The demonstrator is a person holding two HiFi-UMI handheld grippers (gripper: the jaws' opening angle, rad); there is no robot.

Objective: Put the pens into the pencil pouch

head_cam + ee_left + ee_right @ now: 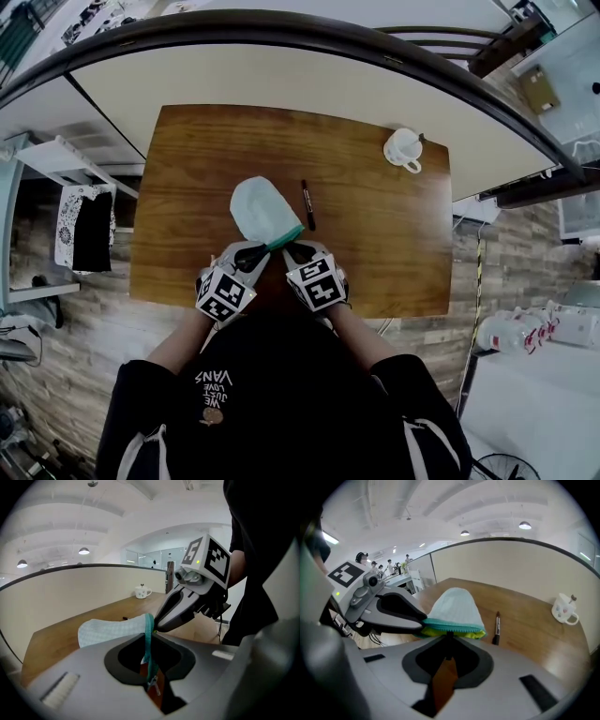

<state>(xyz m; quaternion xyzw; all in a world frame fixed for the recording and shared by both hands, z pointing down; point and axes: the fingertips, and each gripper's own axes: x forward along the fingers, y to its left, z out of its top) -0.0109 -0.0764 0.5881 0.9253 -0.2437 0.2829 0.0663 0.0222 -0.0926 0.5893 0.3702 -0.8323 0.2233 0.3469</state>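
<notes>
The wooden surface (187,178) carries a pale blue pouch (261,208) near its middle, its rounded closed end pointing away from the person and its teal zip (287,236) edge at the near end. The left gripper (249,253) and the right gripper (296,249) meet at that near end of the pouch, the fingers of each closed on the zip edge, where yellow-green lining shows under the zip. A white mug (404,149) stands well apart from the pouch, toward the far right corner. One black pen (307,205) lies just right of the pouch, outside it.
</notes>
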